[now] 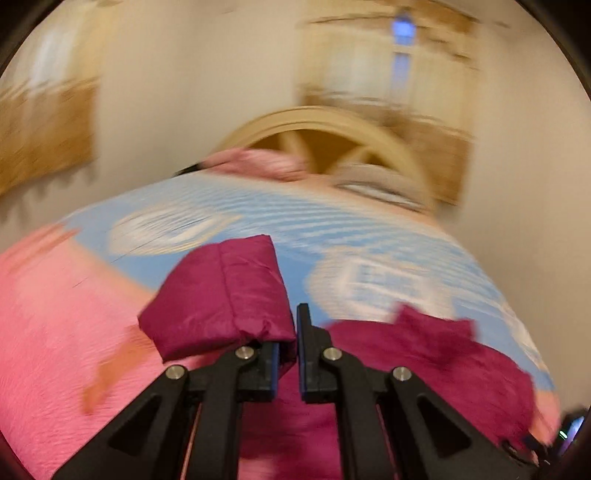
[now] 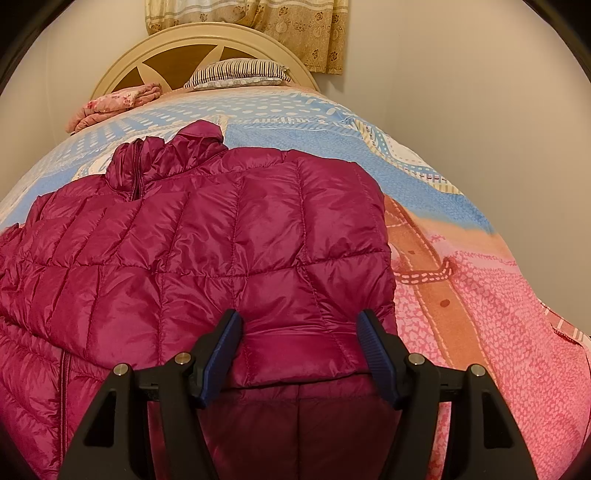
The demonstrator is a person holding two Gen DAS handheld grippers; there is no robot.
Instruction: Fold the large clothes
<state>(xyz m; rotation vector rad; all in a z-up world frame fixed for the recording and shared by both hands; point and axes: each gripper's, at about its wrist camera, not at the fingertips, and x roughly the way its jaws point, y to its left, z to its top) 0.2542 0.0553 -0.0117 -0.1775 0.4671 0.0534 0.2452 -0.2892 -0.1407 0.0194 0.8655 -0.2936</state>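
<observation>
Your left hand-held gripper [image 1: 295,332] is clamped on the magenta jacket's cuff [image 1: 221,295] to carry the sleeve across, while your right hand-held gripper [image 2: 299,354] stands apart over the jacket [image 2: 207,243] spread mid-frame on the bed [image 2: 480,280].

One magenta quilted down jacket [image 2: 207,236]; one bed [image 2: 480,295]; one striped pillow [image 2: 240,72] at twelve o'clock; one folded pink blanket [image 2: 114,103]; one curtain [image 2: 295,26].

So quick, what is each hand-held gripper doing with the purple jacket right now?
Left hand-held gripper: shut on the jacket's sleeve end.
Right hand-held gripper: open, jaws on either side of the jacket, not squeezing.
</observation>
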